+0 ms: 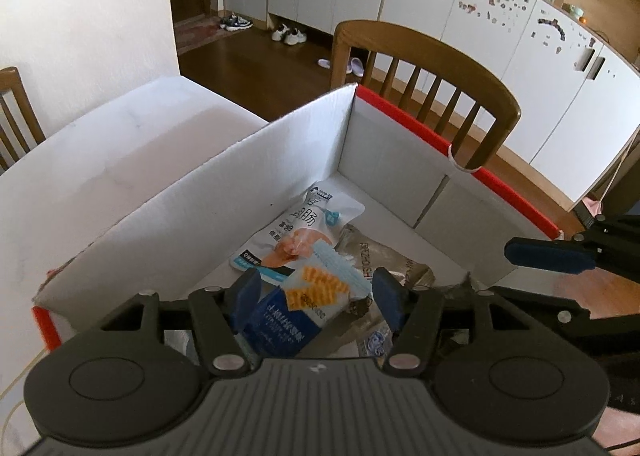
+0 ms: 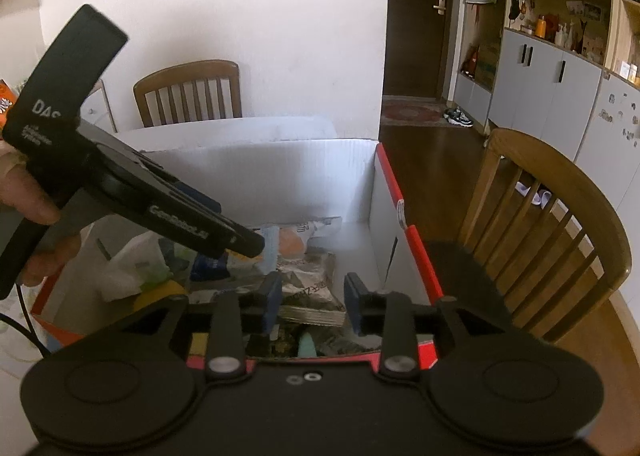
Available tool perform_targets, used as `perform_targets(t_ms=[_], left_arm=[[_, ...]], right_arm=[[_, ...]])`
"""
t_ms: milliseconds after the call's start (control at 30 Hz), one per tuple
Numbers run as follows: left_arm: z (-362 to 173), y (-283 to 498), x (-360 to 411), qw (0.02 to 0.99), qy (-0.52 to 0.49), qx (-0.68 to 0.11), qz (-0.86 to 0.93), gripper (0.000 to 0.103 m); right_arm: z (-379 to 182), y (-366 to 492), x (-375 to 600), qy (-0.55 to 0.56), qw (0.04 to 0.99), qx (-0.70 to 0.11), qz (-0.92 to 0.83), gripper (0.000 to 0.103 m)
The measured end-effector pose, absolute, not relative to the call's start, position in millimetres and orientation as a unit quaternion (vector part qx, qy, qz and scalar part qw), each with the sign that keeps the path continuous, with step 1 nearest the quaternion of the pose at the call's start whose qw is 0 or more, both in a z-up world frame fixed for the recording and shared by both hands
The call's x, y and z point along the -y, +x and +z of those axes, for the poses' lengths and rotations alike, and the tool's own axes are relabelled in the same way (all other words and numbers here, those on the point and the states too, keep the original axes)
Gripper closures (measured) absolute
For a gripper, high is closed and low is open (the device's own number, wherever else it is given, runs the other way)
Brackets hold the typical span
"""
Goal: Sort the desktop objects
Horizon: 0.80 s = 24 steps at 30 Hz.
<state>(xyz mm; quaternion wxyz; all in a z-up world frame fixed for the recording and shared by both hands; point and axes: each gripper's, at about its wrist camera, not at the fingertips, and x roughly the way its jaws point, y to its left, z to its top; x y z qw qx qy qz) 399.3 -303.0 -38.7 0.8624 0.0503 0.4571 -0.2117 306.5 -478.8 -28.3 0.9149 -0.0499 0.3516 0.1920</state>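
Two grippers hang over the white box [image 1: 280, 159] with red rim on the table [image 1: 120, 143]. Left gripper [image 1: 316, 298] jaws parted, blue-and-white snack packet [image 1: 304, 308] lying loose between them, pads clear. Right gripper [image 2: 310, 302] partly open, holding nothing, above a grey crinkled packet [image 2: 310, 288]. Sausage pouch [image 1: 304, 232] lies deeper inside.

Both wrist cameras look steeply down, close, into one shared box [image 1: 280, 159].
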Motion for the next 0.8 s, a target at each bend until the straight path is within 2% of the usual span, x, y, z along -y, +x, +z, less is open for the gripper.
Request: perform_targets(t_ms=[467,600,800], left_arm=[[-8,345,285,0.879,0.041,-0.428,-0.209,0.037],[-2,327,282,0.880,0.043,-0.425,-0.207,0.032],[6,309,281,0.881,0.045,-0.423,-0.205,0.032]], right_arm=[[-10,288,472,-0.062,0.906,-0.357,0.217,0.063],[-5,284,467,-0.071,0.899,-0.368,0.226,0.059],[0,279,464,-0.075,0.894,-0.374,0.235,0.056]])
